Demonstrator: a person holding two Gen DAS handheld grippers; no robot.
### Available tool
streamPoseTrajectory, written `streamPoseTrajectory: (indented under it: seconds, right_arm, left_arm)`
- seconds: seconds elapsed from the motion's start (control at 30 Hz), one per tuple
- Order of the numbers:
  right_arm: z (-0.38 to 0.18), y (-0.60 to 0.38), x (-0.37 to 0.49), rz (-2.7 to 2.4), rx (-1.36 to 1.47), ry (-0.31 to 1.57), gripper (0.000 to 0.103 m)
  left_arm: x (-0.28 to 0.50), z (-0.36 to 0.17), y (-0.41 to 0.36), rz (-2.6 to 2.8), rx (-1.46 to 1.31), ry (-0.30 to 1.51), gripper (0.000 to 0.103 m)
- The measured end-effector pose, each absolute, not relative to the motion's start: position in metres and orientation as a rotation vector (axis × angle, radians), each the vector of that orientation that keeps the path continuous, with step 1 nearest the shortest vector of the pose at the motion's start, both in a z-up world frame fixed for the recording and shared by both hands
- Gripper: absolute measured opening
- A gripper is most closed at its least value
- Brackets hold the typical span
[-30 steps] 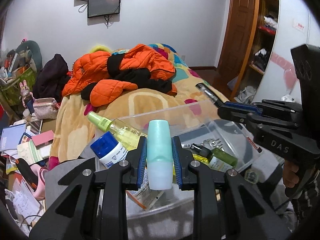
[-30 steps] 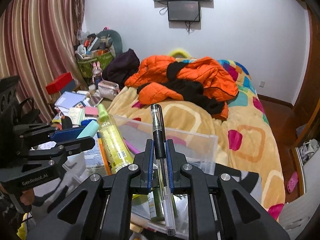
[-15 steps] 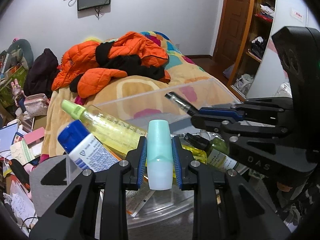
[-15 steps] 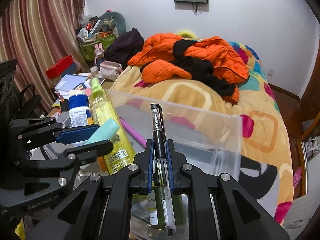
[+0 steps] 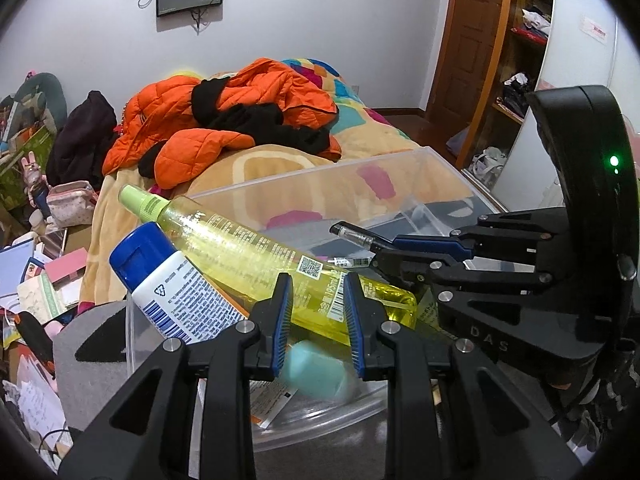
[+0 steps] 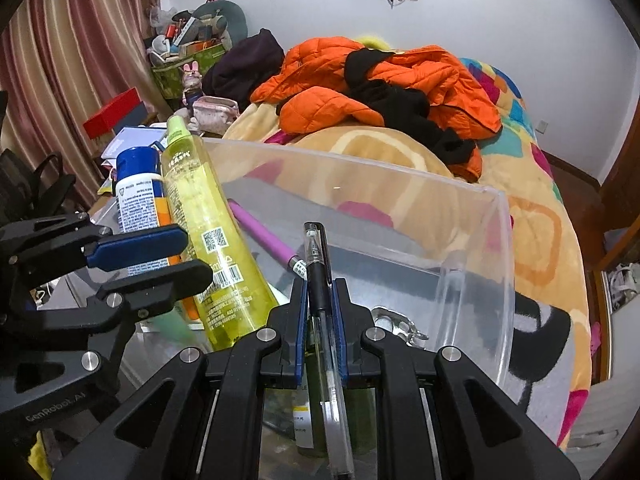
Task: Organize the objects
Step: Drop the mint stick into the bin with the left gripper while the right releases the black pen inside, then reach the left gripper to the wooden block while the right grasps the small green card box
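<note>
Where bottles lean: yellow bottle (image 5: 256, 256) foremost.

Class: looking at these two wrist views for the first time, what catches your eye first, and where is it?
The orange jacket heaped on the bed beyond the clear bin. Next, the long yellow bottle leaning across the bin's left side. The right gripper grips a black pen above the bin.

The right claw (image 6: 320, 304) clamps a black pen (image 6: 320, 280) over the clear bin (image 6: 472, 248). The left claw (image 6: 160, 256) gapes beside a yellow bottle (image 6: 208, 216) in the bin.
</note>
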State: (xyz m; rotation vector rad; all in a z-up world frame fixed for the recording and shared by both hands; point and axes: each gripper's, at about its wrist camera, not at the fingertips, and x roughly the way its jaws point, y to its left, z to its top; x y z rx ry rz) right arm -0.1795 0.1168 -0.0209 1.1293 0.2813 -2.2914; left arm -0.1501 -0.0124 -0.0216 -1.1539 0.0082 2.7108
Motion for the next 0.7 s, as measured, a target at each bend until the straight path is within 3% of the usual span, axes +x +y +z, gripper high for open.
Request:
streamPoseTrajectory:
  seconds: [0.23,0.37,0.53,0.7]
  right_arm:
    - [-0.02,0.118,-0.178,-2.279,1.153,0.286,0.013]
    - [-0.016,0.121,-0.174,-2.275,1.153,0.277,0.02]
    - [-0.005,0.125,-0.164,-2.301,1.113,0.3,0.033]
    - [0.008,0.132,-0.152,-2.329,1.068,0.317,0.044]
  left_arm:
    - [-0.146,-0.017,-0.014,2.72,-1.153,0.006,0.026]
    - [-0.14,-0.01,-0.016,2.728,-1.136,-0.005,0.026]
    - [-0.133,0.001,-0.018,2.739,-1.105,-0.026,0.043]
    - [-0.121,0.016,-0.017,2.751,-1.06,-0.034,0.053]
